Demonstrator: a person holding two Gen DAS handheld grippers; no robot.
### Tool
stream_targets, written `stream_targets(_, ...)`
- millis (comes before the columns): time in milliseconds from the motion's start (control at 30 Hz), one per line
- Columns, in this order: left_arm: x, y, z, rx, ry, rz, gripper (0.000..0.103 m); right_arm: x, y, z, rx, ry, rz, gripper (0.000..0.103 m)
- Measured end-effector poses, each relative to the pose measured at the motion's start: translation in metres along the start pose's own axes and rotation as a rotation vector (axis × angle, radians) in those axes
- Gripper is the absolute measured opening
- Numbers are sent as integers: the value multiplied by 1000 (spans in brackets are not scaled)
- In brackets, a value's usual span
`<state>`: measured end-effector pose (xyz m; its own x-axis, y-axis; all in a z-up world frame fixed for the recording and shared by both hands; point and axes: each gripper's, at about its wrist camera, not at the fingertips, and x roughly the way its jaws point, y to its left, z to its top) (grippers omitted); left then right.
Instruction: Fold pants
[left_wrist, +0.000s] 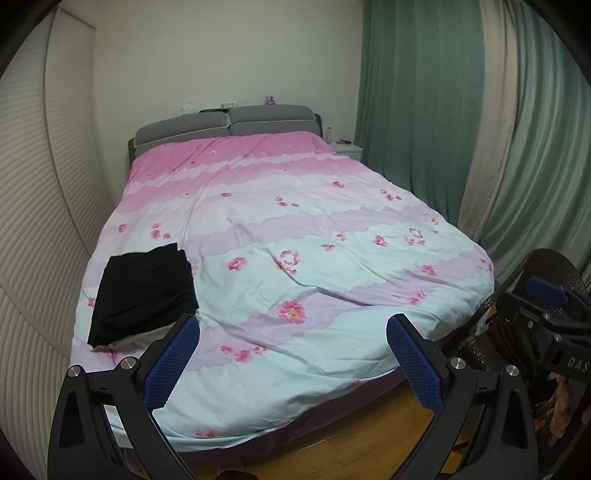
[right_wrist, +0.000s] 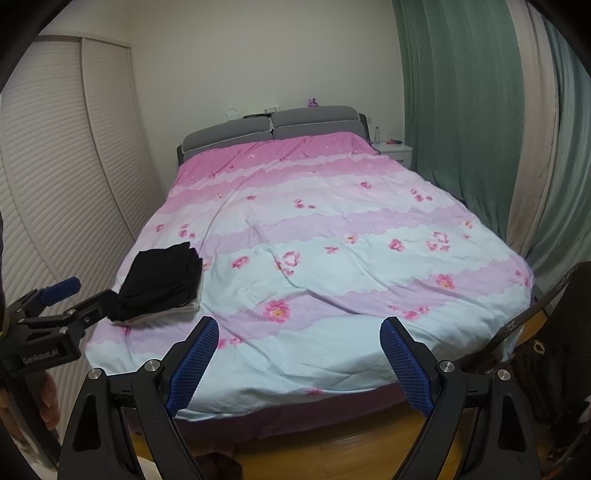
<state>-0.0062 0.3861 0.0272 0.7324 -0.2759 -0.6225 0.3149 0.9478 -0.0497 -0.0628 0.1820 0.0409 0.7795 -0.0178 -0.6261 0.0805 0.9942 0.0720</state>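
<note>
We hold both grippers above the foot of the bed (left_wrist: 295, 236), looking along it toward the grey headboard (left_wrist: 225, 125). Our left gripper (left_wrist: 291, 354) has its jaws spread wide with nothing between them, its blue pads (left_wrist: 173, 362) framing the floral duvet (right_wrist: 332, 258) below. Our right gripper (right_wrist: 299, 358) is likewise spread wide and holds nothing. The pants (left_wrist: 144, 291), black and already folded into a compact rectangle, lie on the duvet near the bed's left edge, toward the foot end; in the right wrist view they sit on top of a folded white cloth (right_wrist: 173, 312) whose edge shows beneath them. Neither gripper touches the pants. The left gripper's body appears at the left edge of the right wrist view, just in front of the folded stack. A slatted wardrobe door (left_wrist: 40, 206) runs along the left of the bed, green curtains (right_wrist: 461, 110) hang on the right, and a white nightstand (right_wrist: 393, 149) stands beside the headboard. Wooden floor (left_wrist: 369, 439) shows below the bed's foot.
</note>
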Motion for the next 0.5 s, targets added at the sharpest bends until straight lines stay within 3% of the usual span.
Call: stream_targets(500,-5,-13,4,37,-21,-14,103,-8,-6,4,-9,-14,-6,90)
